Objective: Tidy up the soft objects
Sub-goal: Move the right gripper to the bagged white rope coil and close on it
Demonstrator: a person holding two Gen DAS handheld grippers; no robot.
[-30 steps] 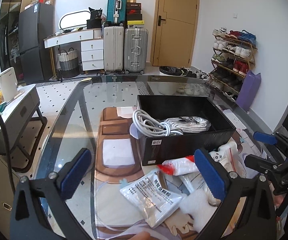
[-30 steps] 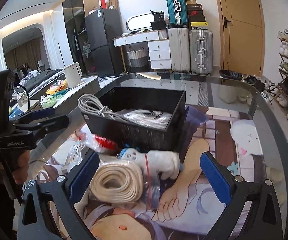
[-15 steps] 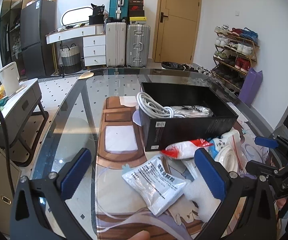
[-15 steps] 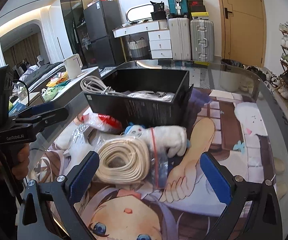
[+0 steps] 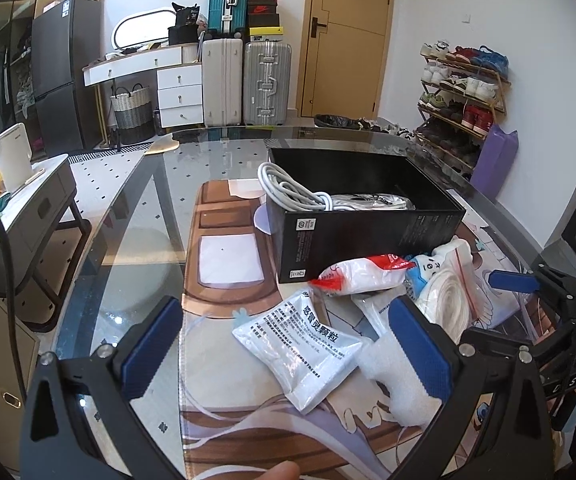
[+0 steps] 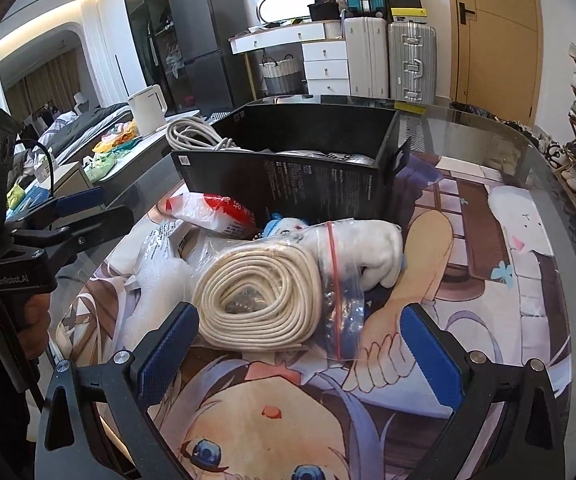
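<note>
Left wrist view: the left gripper (image 5: 288, 344) hangs spread wide and empty above a white sachet (image 5: 300, 350) lying flat on the printed mat (image 5: 224, 412), with a foam wad (image 5: 398, 384) touching its right pad. Behind stands the black box (image 5: 364, 236), already holding a white cable (image 5: 294, 192). The sachet looks light, limp and slick; I'd pinch it across a short edge.

Right wrist view: the right gripper (image 6: 300, 354) is likewise wide apart, empty, facing a bagged rope coil (image 6: 260, 302) just in front of the box. Its plastic bag (image 6: 340, 304) will slip, so squeezing the coil's thick middle seems safest.
</note>
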